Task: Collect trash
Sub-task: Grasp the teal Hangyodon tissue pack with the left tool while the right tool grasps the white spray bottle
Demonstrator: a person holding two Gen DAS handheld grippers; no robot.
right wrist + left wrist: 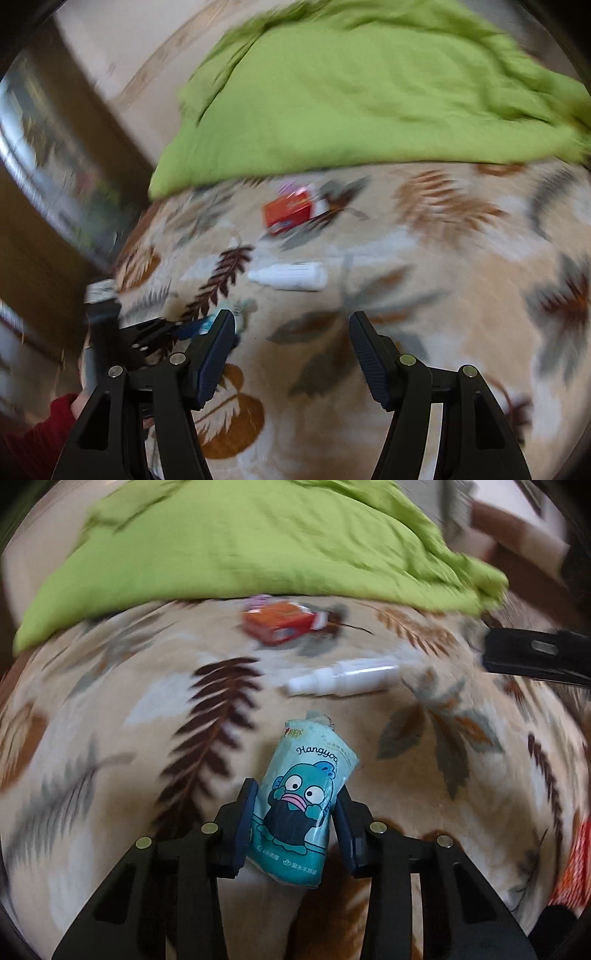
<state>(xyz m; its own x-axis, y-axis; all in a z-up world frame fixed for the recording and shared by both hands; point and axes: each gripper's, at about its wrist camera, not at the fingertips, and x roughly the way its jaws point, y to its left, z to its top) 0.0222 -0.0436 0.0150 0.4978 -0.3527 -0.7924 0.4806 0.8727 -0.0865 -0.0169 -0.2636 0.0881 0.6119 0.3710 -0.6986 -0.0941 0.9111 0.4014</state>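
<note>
Left gripper (295, 814) clamped on teal tissue pack (301, 797); right gripper (291, 354) jaws wide, empty.

Pack sits between left jaws over leaf-print bed blanket (110, 738). White bottle (343, 679) at 12 o'clock from pack, red box (282, 622) beyond, green quilt (240, 546) farthest.

Bare bedspread (424, 295) lies open ahead of the right gripper (291, 354). Further on, a white bottle (288, 276) and red box (287, 213) block the way. The green quilt (369, 103) walls off the far side.
</note>
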